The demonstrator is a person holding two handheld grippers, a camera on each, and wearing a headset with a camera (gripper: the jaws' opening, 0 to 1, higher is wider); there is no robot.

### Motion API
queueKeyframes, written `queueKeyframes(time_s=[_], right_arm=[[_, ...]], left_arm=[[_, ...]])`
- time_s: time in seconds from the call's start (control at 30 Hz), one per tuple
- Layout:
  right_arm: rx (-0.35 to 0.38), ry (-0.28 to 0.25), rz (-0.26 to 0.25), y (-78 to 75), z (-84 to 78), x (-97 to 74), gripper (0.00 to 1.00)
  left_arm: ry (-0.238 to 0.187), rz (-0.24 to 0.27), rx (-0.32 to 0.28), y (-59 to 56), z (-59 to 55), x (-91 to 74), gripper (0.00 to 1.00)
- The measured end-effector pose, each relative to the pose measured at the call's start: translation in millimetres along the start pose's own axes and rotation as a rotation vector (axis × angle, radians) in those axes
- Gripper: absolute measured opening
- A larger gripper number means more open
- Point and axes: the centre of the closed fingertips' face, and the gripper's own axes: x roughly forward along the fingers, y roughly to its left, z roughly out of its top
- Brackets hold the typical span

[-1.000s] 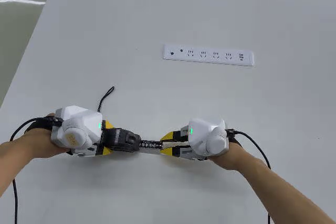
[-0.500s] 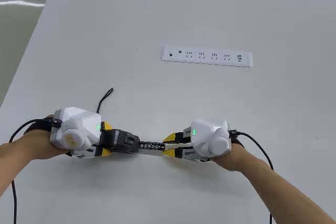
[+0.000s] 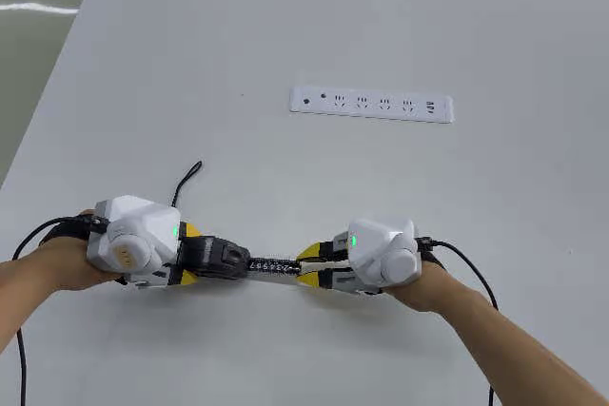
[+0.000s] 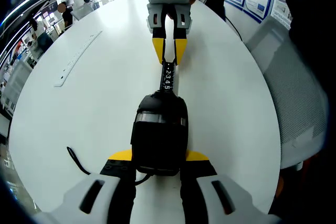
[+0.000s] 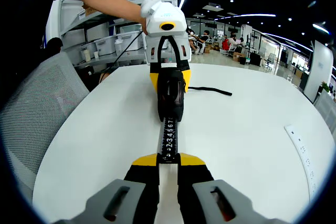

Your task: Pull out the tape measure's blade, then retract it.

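The left gripper [image 3: 198, 256] has its jaws clamped on the black tape measure case [image 3: 217, 257], which sits on or just above the white workbench [image 3: 314, 26], near its front edge. From the case the blade [image 3: 274, 262] runs rightward to the right gripper [image 3: 314, 266], whose jaws are pinched narrow on the blade's end. Compared with a second ago, the bare stretch of blade between the two is a little longer, and the grippers stand slightly further apart (the power strip [image 3: 371, 104] has shifted in the head view too, so some of that is the headset moving). I judge the pull-out is under way, with only a short run of numbers drawn; retraction is yet to come.
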Motion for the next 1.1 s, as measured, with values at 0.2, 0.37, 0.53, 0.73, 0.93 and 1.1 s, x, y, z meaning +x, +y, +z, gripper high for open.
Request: queueKeyframes(time_s=[0.2,0.37,0.53,0.73,0.93,1.1], right_arm=[[0.001,0.003,0.001,0.3,-2.0,-1.6,0.1],[0.006,0.004,0.002,0.4,-3.3,-4.0,0.1],[0.006,0.006,0.002,0.2,-4.7,-5.7,0.1],[0.008,0.006,0.001,0.3,-5.3,-7.6,0.1],[0.01,0.006,0.002,0.2,-6.4,-9.2,0.1],[0.011,0.007,0.002,0.1,-7.6,-10.7,0.1]], left_arm=[[0.002,-0.002,0.001,-0.1,0.5,-0.1,0.28],[0.002,-0.003,0.001,-0.1,0.8,-0.4,0.28],[0.003,-0.002,0.001,0.0,0.8,-0.3,0.28],[0.005,-0.003,0.001,0.0,0.8,-0.3,0.28],[0.006,-0.004,0.001,-0.1,0.6,-0.3,0.28],[0.006,-0.003,0.0,-0.2,0.6,-0.3,0.28]])
